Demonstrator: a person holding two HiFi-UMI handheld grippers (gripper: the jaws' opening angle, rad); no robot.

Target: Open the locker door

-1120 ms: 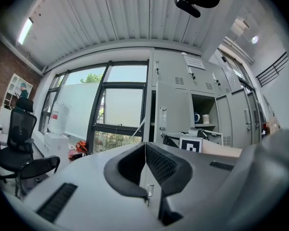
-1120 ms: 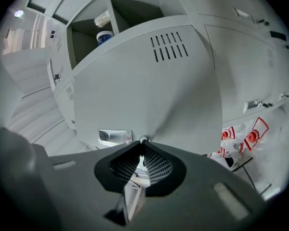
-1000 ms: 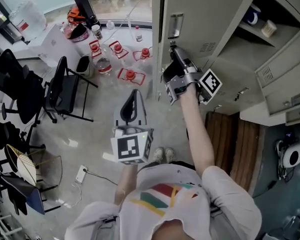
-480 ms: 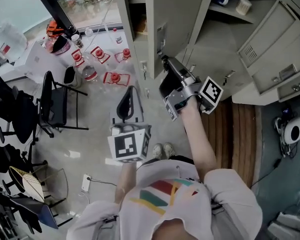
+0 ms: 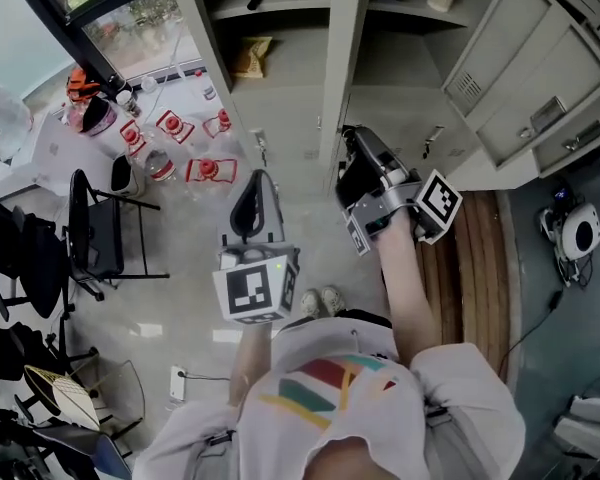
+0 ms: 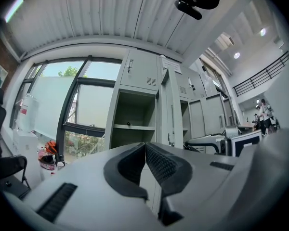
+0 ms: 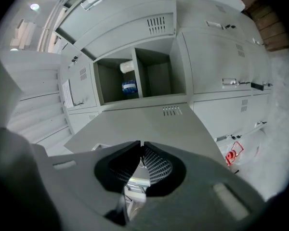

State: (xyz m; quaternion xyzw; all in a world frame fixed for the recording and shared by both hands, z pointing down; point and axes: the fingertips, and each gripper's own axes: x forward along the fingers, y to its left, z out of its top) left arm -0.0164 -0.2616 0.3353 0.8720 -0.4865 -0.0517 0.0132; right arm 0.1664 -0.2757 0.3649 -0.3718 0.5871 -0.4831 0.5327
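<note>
Locker door [image 7: 185, 126]: we find it swung well out from its compartment, with its vented face running away beneath the right gripper.
Right gripper [image 7: 141, 144]: fingers closed on a pale metal part at the door's edge. We cannot tell whether that part is the handle.
Left gripper [image 6: 145, 146]: fingers closed, tips touching, nothing between them. It is held in the air apart from the lockers, pointing towards them.
Open compartment [image 7: 159, 76]: we note a white cup [image 7: 127, 66] and a blue item [image 7: 129, 86] inside.
Floor [image 5: 180, 258]: red-capped bottles [image 5: 210, 168] lie near the lockers' foot, and a black chair [image 5: 95, 230] stands well apart.
</note>
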